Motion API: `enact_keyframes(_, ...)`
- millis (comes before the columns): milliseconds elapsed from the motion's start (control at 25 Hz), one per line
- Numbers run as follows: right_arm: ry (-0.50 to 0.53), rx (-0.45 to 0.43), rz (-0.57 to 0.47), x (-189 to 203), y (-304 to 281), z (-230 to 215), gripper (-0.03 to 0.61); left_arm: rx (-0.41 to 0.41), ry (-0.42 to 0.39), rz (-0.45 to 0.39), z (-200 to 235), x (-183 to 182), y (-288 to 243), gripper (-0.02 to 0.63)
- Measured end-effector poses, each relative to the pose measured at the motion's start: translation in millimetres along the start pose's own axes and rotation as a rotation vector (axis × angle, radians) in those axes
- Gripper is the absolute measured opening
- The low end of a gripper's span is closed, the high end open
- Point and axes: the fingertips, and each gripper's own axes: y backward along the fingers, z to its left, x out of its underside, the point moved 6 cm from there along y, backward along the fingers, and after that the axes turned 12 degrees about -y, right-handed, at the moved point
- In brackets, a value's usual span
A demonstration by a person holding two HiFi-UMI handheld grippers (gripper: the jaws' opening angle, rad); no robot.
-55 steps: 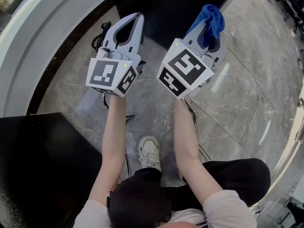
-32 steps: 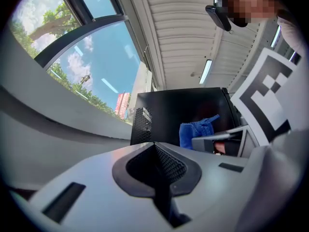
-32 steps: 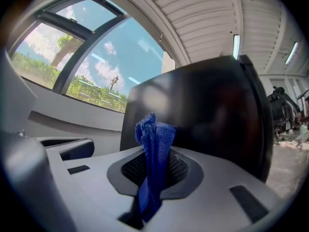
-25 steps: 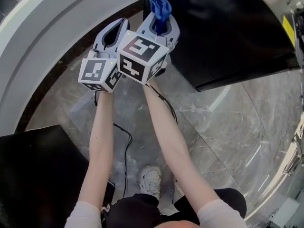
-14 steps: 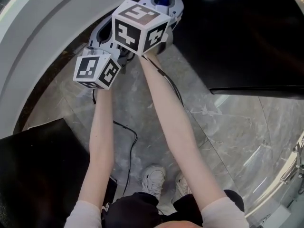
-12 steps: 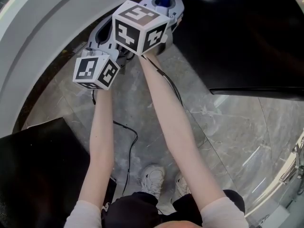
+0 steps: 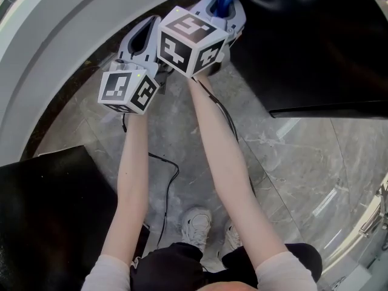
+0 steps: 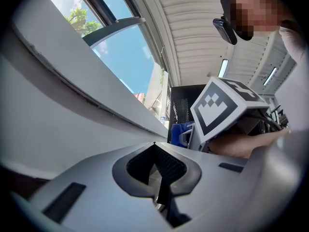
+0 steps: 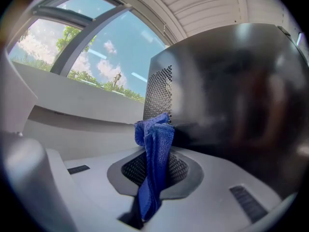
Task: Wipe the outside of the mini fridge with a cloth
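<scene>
Shifted slightly toward 3 o'clock since earlier: right gripper (image 7: 225,8), fingers clamped on blue cloth (image 9: 155,144), seemingly touching mini fridge (image 9: 231,95). Left gripper (image 8: 155,151) fingers together, holding nothing.

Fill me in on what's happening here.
A person holds a claw in each hand. The right claw is shut on a blue cloth, held at a corner of the black mini fridge; contact can't be confirmed. The left claw is shut and empty, just beside the right one.
</scene>
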Motion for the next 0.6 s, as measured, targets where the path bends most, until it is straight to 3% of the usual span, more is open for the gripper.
enact_keyframes(600, 0.015, 0.090, -0.039, -12, 60, -63, 0.064, 0.121, 0.023, -0.002, -70, -4, -6, 0.003)
